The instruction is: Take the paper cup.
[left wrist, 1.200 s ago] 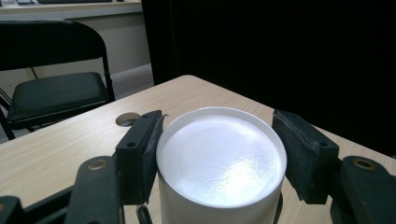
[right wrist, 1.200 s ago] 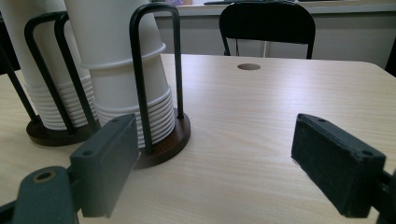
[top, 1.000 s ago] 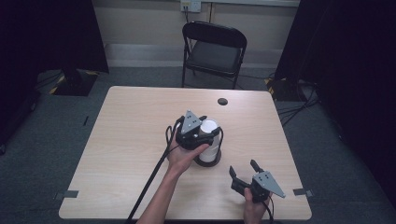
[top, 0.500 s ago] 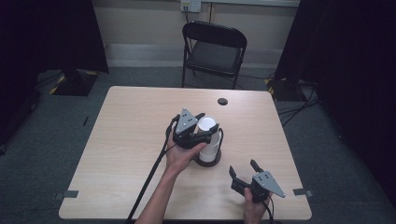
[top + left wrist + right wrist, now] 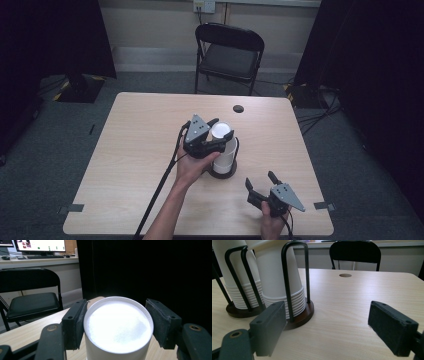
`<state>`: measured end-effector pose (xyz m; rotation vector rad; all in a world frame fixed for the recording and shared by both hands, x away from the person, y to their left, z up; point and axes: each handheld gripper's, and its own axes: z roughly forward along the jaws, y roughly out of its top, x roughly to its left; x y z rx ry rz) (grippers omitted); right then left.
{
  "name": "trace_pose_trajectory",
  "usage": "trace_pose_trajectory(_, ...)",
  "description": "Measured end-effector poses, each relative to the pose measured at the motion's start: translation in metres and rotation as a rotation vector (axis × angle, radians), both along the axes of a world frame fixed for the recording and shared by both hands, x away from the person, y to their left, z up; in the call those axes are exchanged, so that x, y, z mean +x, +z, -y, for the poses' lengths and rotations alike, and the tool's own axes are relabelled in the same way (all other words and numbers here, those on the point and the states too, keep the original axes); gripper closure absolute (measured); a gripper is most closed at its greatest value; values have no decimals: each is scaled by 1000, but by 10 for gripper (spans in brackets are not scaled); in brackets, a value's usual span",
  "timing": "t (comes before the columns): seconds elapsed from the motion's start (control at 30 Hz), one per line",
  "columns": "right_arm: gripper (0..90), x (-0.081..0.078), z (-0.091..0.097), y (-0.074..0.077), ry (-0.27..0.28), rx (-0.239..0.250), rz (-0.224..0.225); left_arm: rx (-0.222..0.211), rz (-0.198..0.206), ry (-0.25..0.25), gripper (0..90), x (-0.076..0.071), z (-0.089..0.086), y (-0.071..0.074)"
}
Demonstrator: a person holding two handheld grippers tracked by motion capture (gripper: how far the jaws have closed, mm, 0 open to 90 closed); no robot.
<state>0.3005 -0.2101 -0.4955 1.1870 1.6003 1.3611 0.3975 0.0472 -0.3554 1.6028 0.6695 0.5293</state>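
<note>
At frame centre, the top paper cup (image 5: 220, 134) of the stack in the cup holder (image 5: 222, 170) is clamped by the left gripper (image 5: 214, 134). The right gripper (image 5: 260, 184), lower right, is held wide open, empty.

Two cup stacks (image 5: 275, 277), two racks (image 5: 299, 315), one chair (image 5: 229, 55)

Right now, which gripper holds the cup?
The left gripper, shut on the stack's top cup; the right gripper is open, apart from it.

floor: grey carpet (image 5: 60, 125) | walls: black curtains (image 5: 50, 35) | furniture: black folding chair (image 5: 229, 55)
</note>
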Motion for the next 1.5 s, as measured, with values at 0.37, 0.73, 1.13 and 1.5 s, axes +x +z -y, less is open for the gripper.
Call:
trace_pose_trajectory(0.37, 143, 0, 0, 0, -1, 0, 1, -42, 20, -2, 357, -13, -7, 9)
trace_pose_trajectory(0.73, 143, 0, 0, 0, -1, 0, 2, -77, -5, -16, 357, -25, -16, 6)
trace_pose_trajectory(1.13, 135, 1, 0, 0, -9, 3, -7, -129, -29, -50, 357, -40, -25, 0)
trace_pose_trajectory(1.5, 150, 3, -2, 1, -13, -19, -34, -208, -87, -79, 358, -50, -39, -11)
